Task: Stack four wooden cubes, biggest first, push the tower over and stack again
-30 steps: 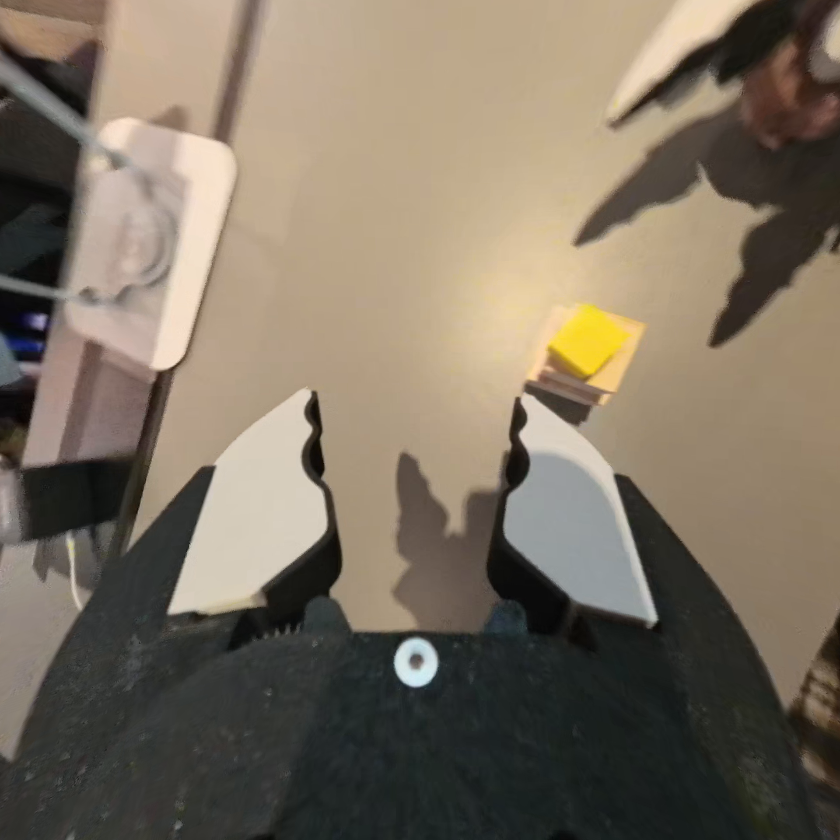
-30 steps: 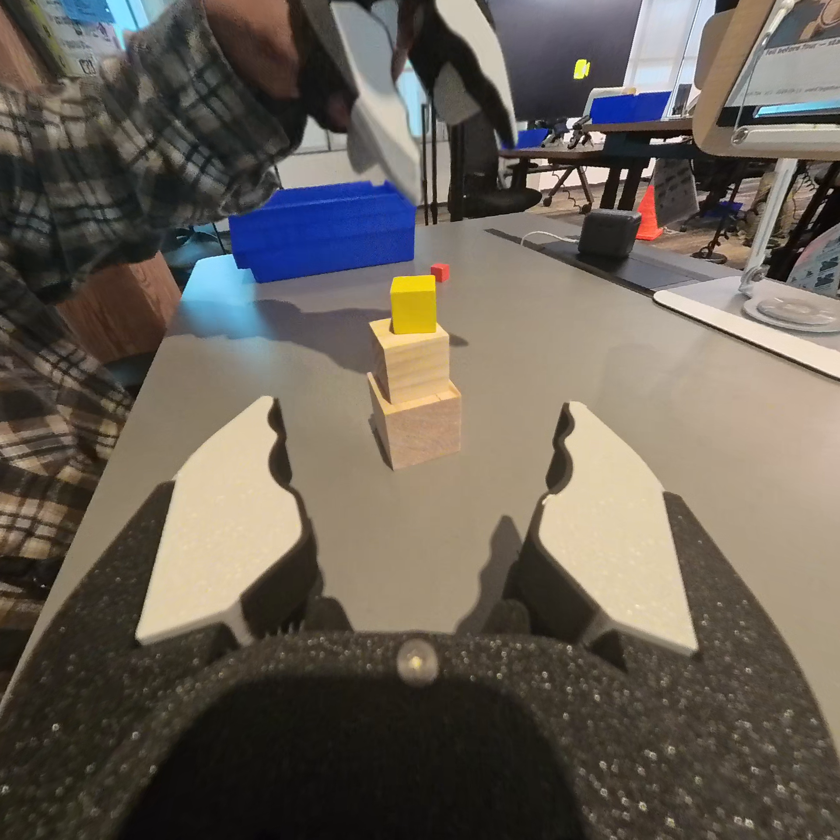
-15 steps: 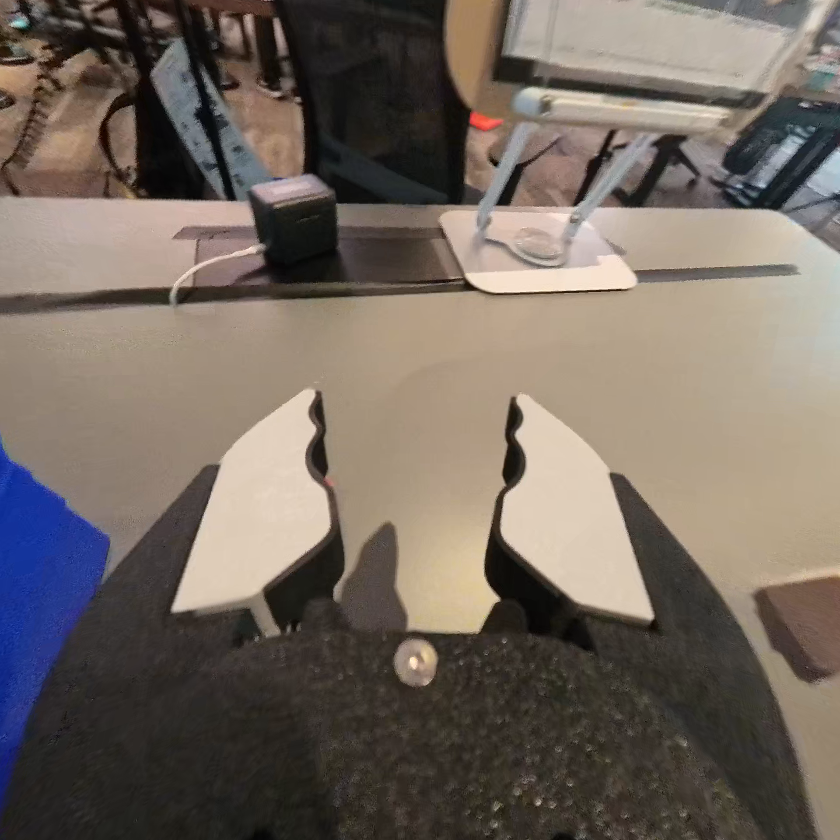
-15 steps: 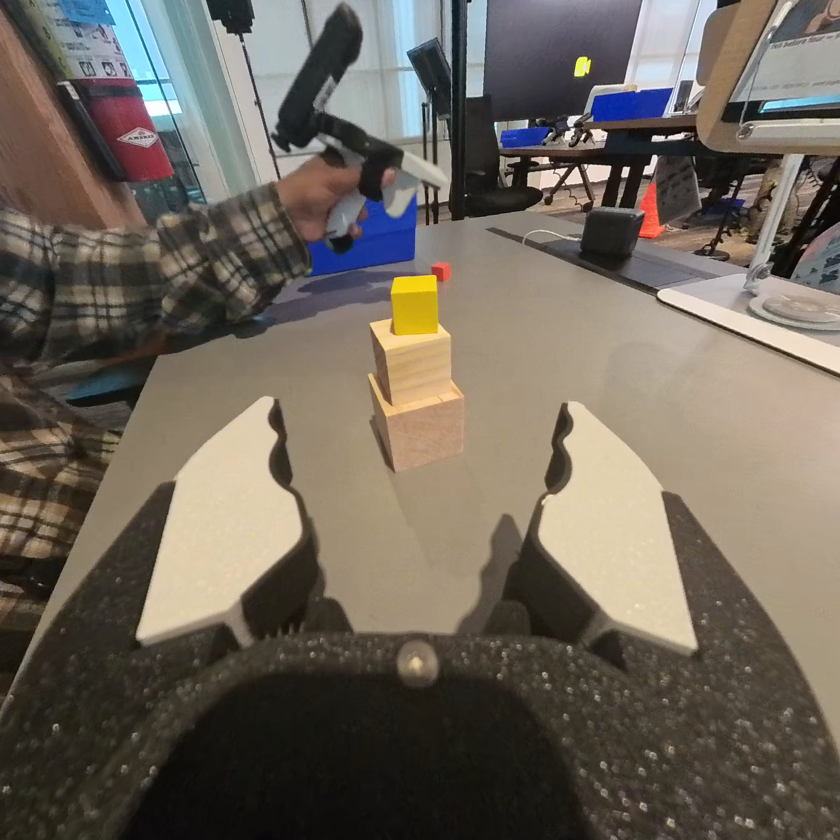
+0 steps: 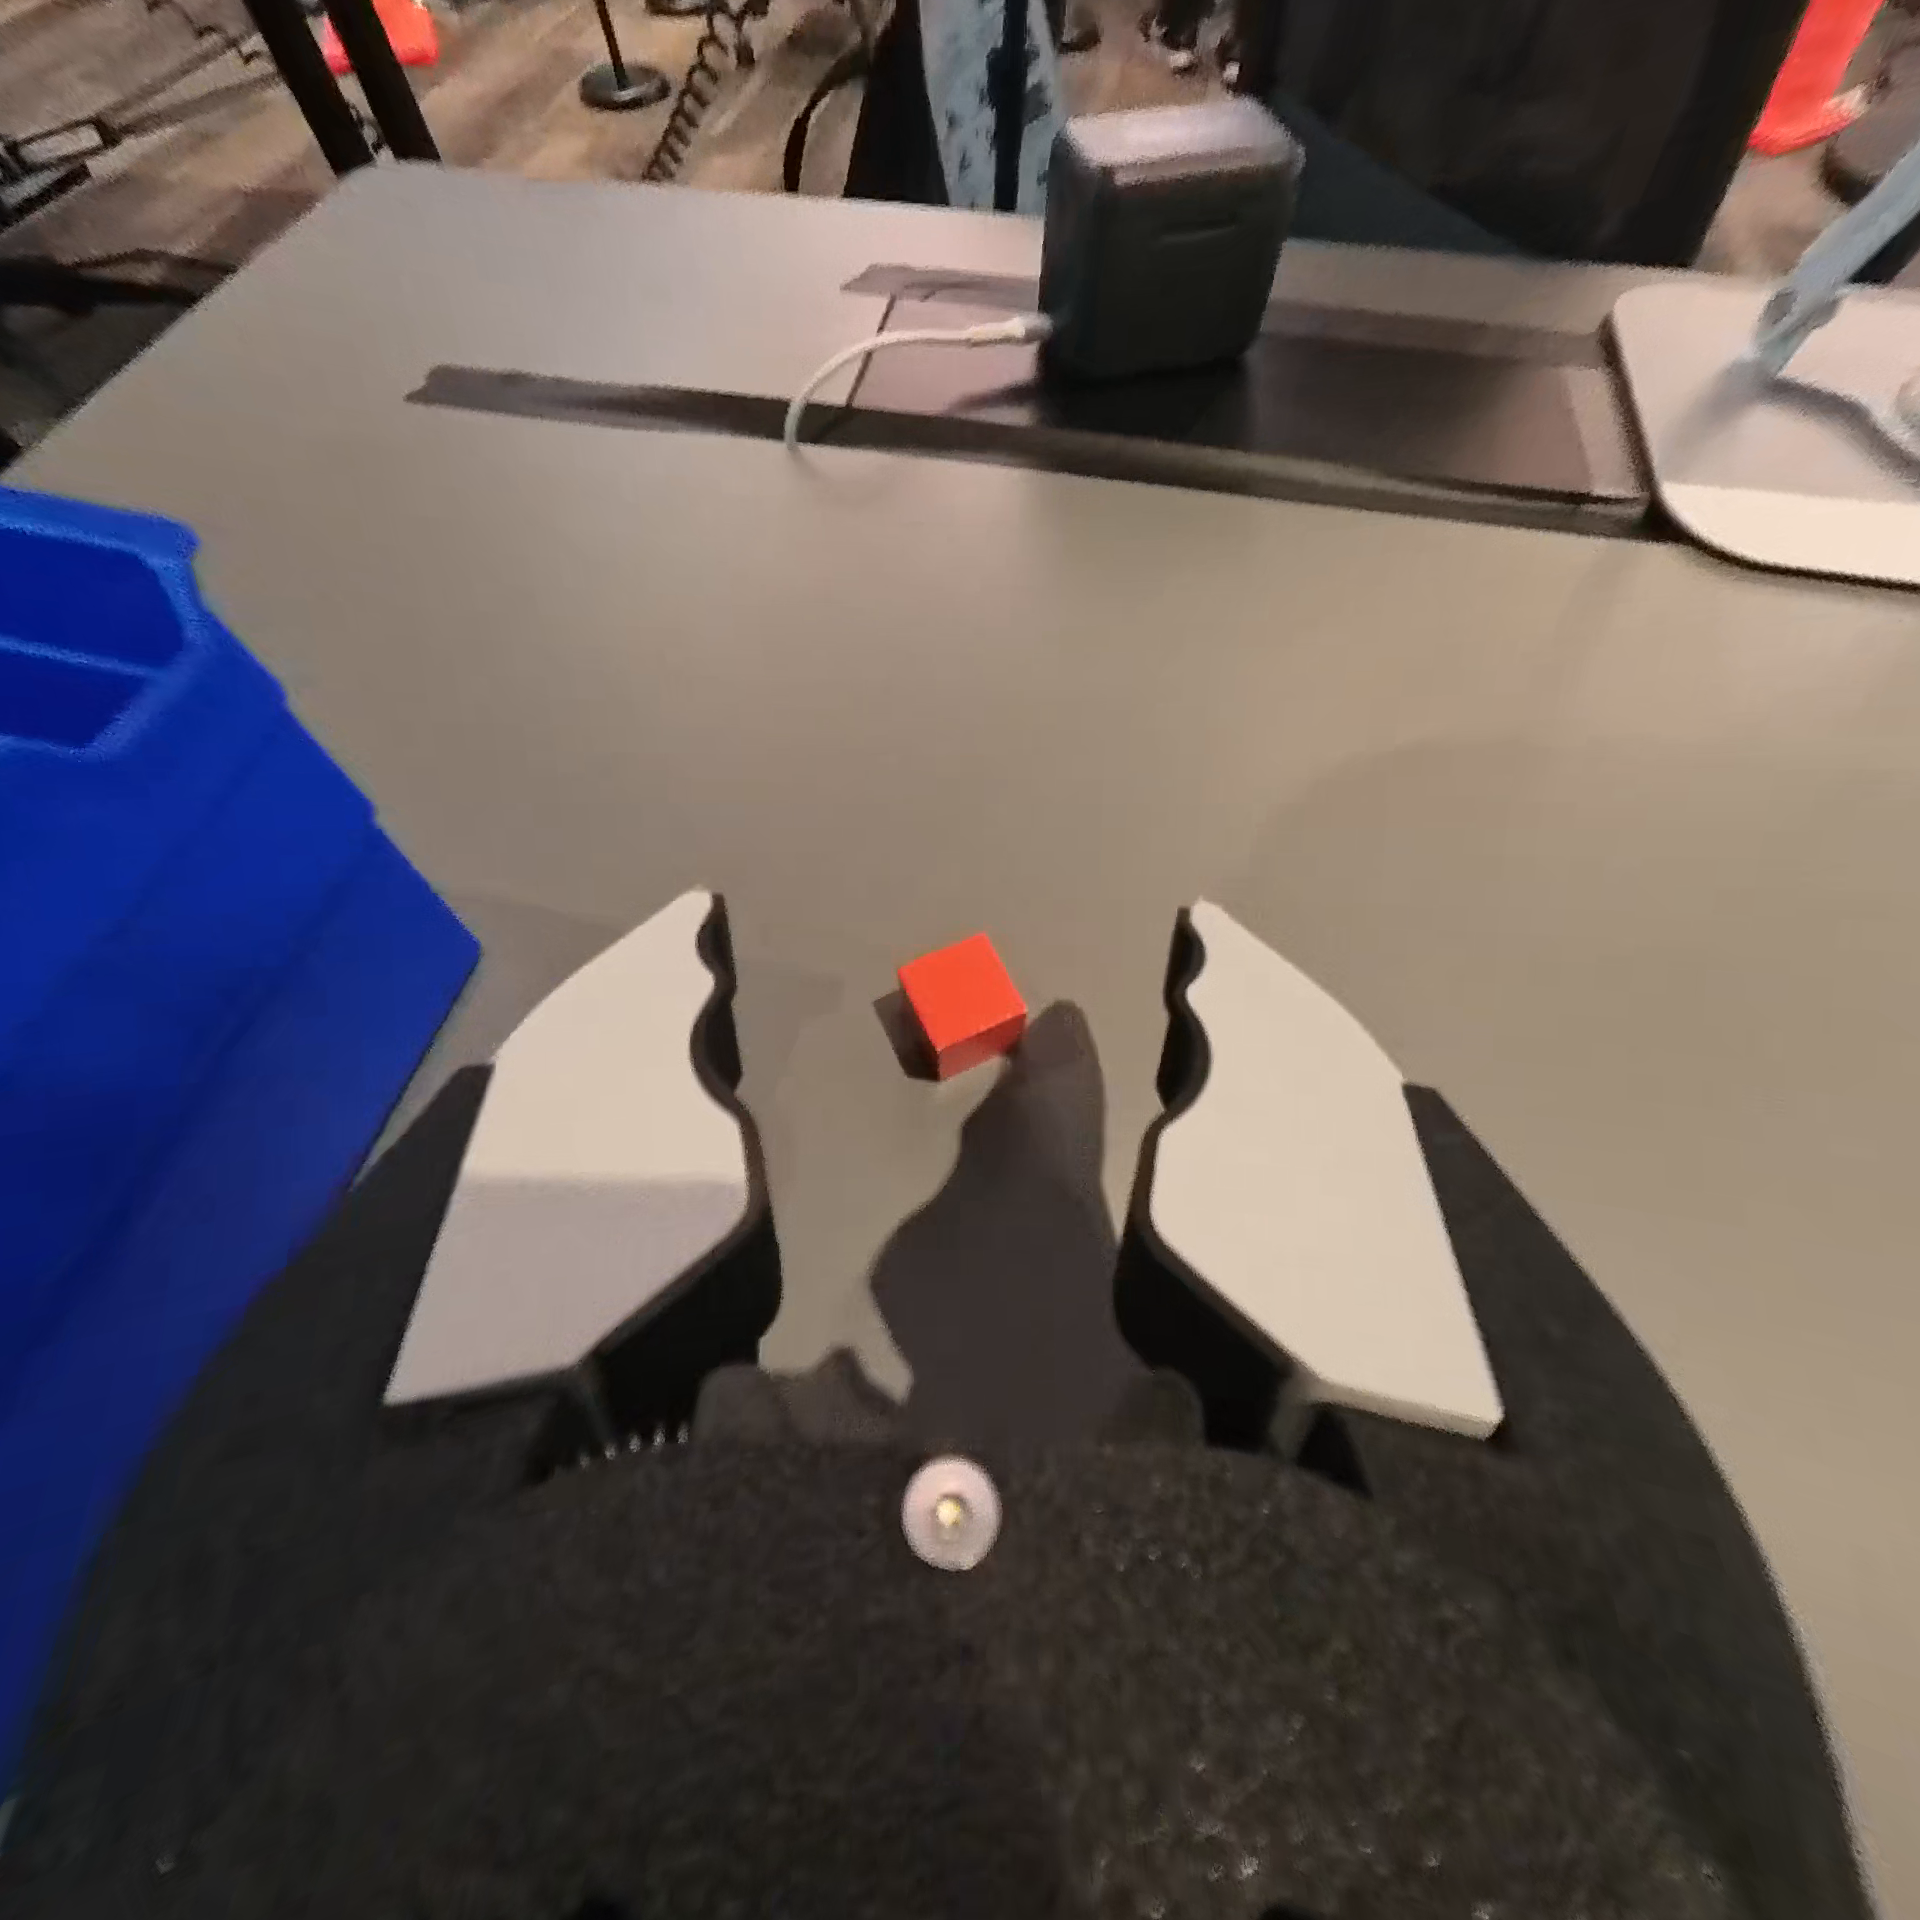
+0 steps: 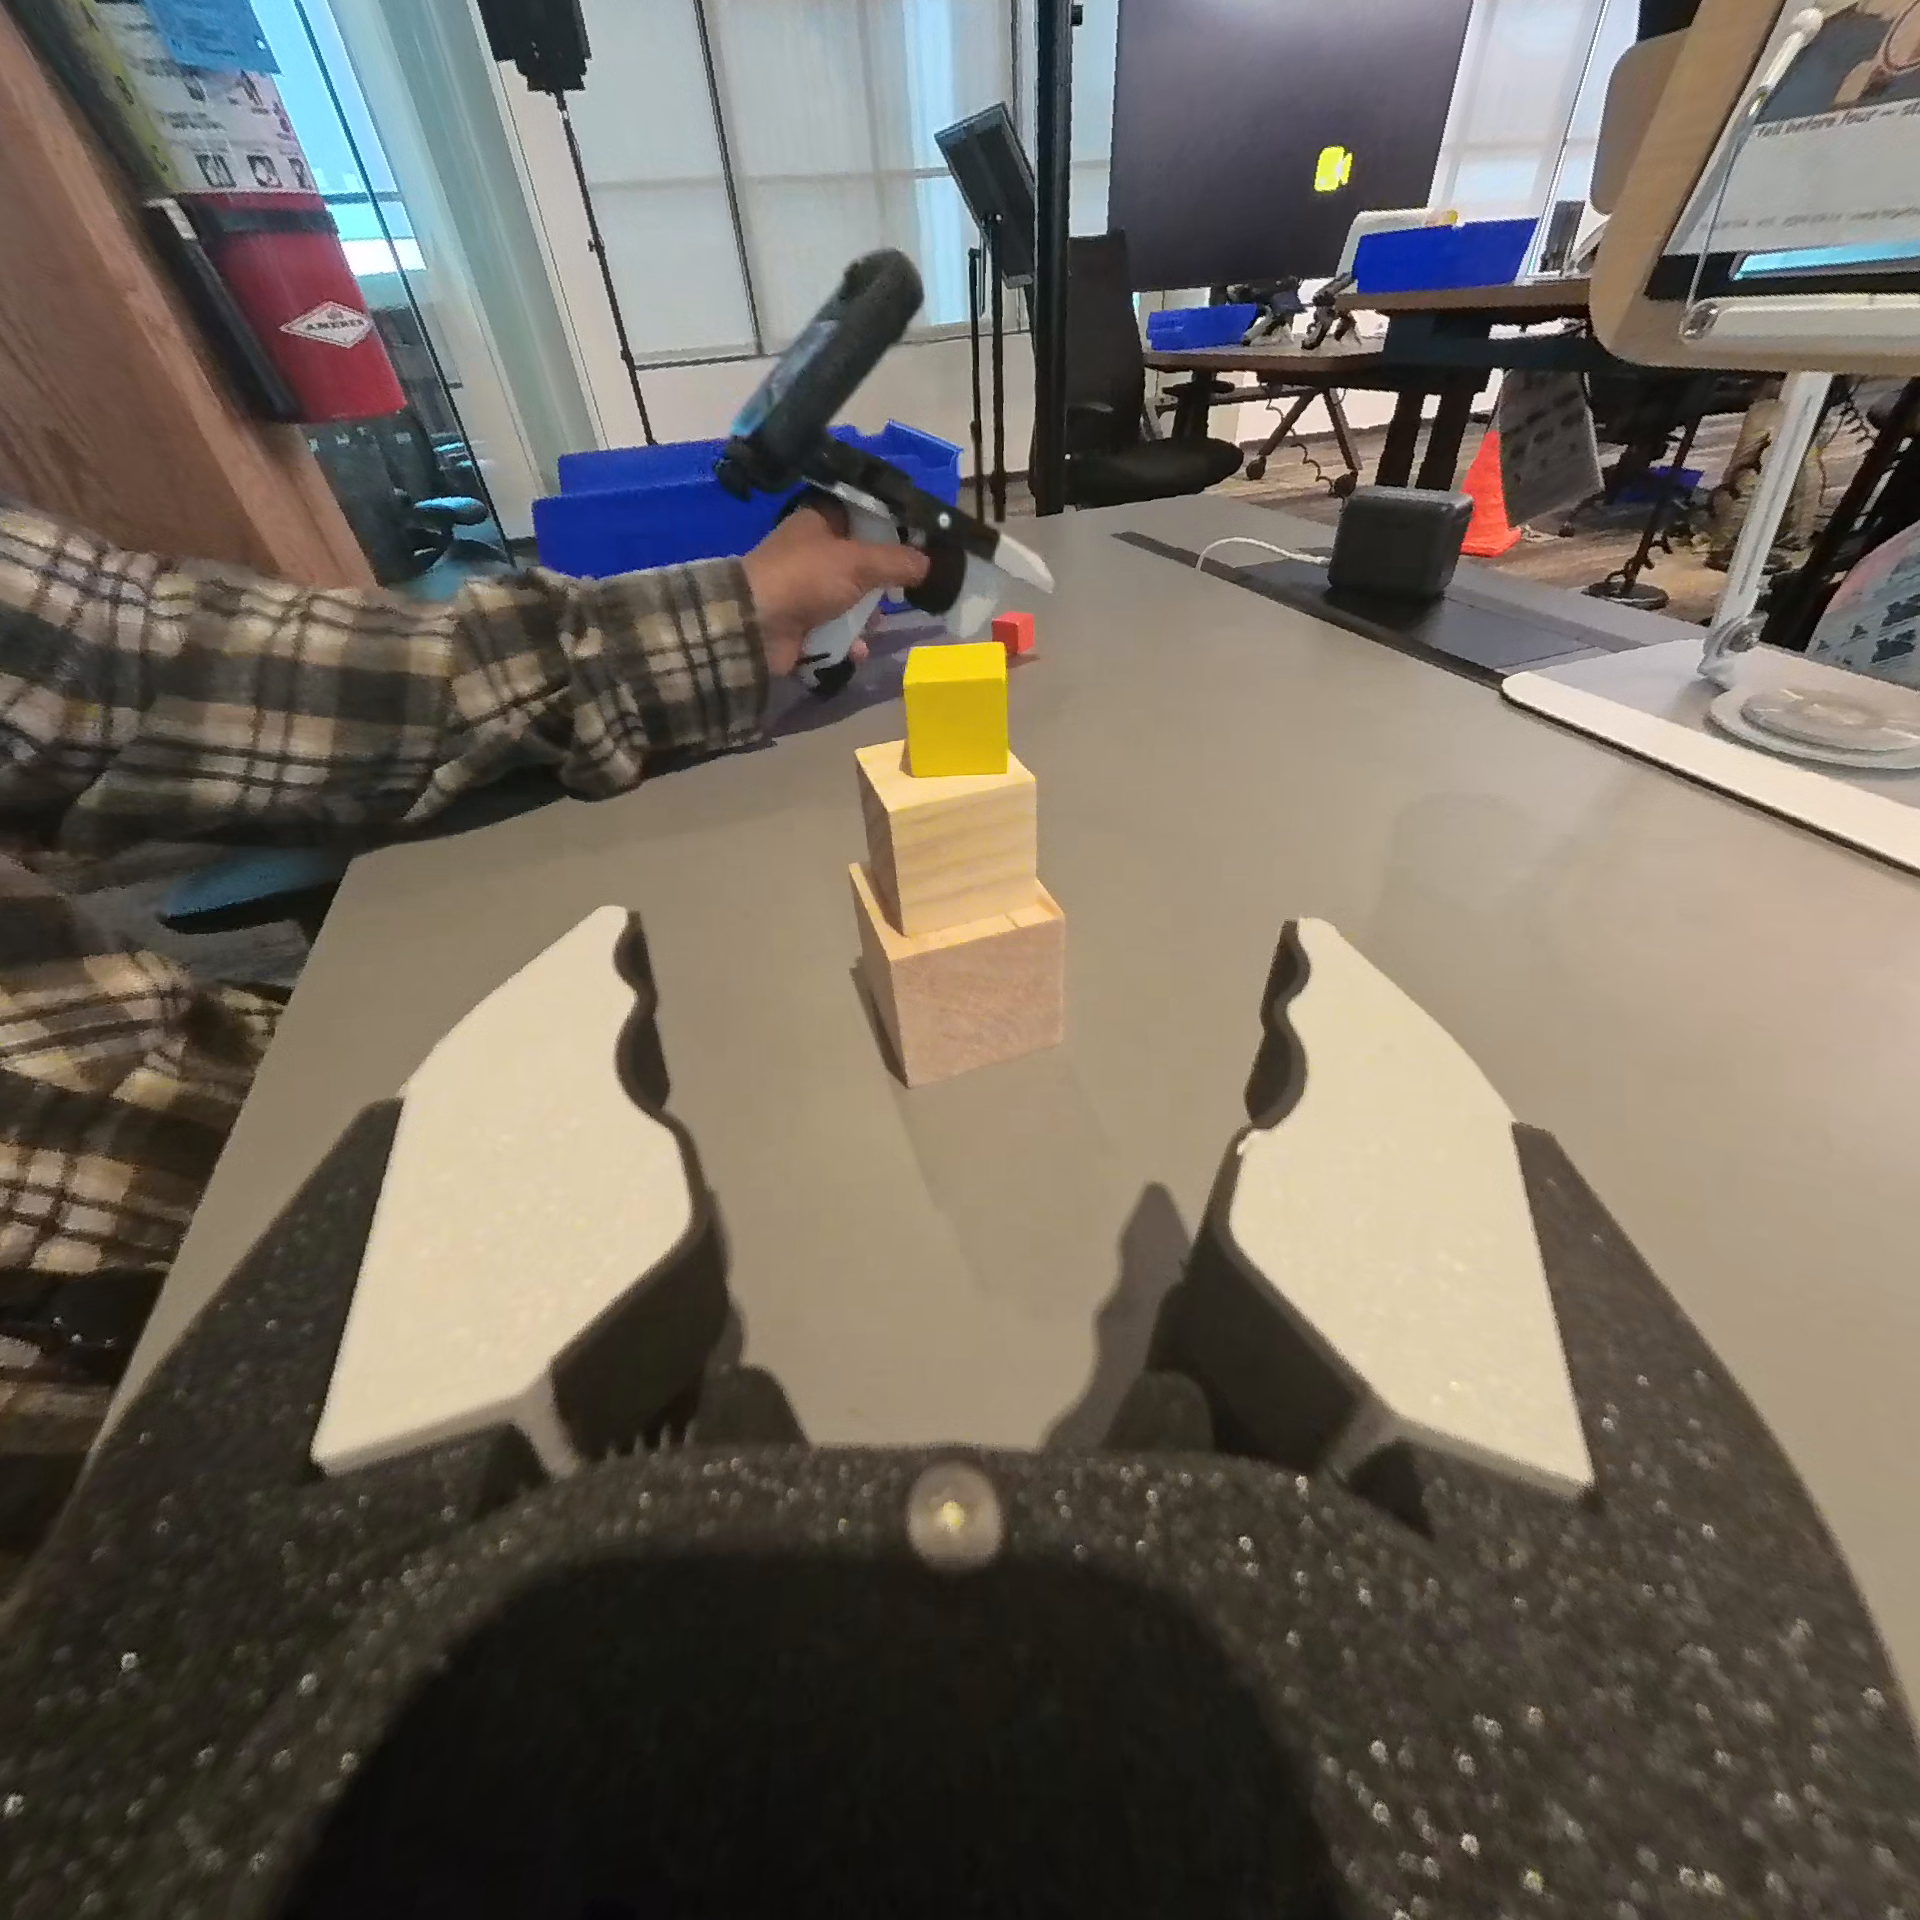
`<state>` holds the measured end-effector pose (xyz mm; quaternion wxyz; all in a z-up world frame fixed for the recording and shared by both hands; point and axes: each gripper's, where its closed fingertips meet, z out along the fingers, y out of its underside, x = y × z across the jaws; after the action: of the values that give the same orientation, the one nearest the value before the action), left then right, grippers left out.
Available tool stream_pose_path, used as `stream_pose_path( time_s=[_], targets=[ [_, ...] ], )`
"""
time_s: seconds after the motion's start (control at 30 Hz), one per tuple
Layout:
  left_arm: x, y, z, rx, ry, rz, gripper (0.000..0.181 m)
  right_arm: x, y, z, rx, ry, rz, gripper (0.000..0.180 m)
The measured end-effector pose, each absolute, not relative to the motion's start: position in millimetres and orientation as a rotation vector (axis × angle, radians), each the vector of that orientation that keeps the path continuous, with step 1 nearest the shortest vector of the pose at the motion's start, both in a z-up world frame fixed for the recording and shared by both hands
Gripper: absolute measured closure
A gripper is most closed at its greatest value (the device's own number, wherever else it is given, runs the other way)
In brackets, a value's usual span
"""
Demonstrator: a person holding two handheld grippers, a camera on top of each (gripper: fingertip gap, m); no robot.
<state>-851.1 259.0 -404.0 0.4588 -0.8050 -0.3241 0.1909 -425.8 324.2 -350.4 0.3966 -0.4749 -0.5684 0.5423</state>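
Note:
A tower of three cubes stands on the grey table [image 6: 1299, 935]: a large plain wooden cube [image 6: 971, 997] at the bottom, a smaller wooden cube [image 6: 951, 836] on it, and a yellow cube [image 6: 956, 709] on top. A small red cube [image 5: 961, 1003] lies alone on the table, also seen behind the tower in the right wrist view [image 6: 1014, 630]. My left gripper [image 5: 951, 914] is open and empty, low over the table, with the red cube between its fingertips. It also shows in the right wrist view [image 6: 997, 582], next to the red cube. My right gripper [image 6: 961, 935] is open and empty, in front of the tower.
A blue bin [image 5: 156, 935] stands close on the left of my left gripper. A dark box [image 5: 1164, 249] with a white cable sits on a black strip at the far edge. A white stand base [image 5: 1766, 457] is at the far right. A plaid sleeve [image 6: 364, 675] reaches over the table's left edge.
My left gripper swung away from above the tower, moved toward the blue bin and came down around the red cube. My right gripper and the tower have not moved.

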Motion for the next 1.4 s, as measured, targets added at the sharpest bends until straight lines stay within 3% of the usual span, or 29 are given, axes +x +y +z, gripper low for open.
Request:
stream_pose_path(
  time_s=[0.67,0.83,0.9,1.0,1.07,1.23,1.4],
  targets=[
    [-863,259,-444,-2.16,-1.091,0.491,0.112,-424,322,-344,-1.179,-1.425,1.389,0.07],
    [-865,260,-447,-2.156,-1.123,0.44,0.122,-424,321,-343,-1.175,-1.427,1.388,0.07],
    [-864,263,-447,-2.161,-1.111,0.429,0.131,-424,322,-343,-1.176,-1.426,1.386,0.07],
    [-862,265,-446,-2.159,-1.094,0.415,0.157,-423,323,-342,-1.175,-1.417,1.382,0.071],
    [-862,265,-446,-2.157,-1.09,0.402,0.157,-422,325,-341,-1.176,-1.409,1.381,0.071],
    [-857,275,-438,-2.185,-0.904,0.314,0.157,-420,327,-339,-1.172,-1.393,1.381,0.071],
    [-823,300,-396,-2.171,-0.458,0.158,0.158,-420,327,-339,-1.174,-1.396,1.379,0.071]
  ],
)
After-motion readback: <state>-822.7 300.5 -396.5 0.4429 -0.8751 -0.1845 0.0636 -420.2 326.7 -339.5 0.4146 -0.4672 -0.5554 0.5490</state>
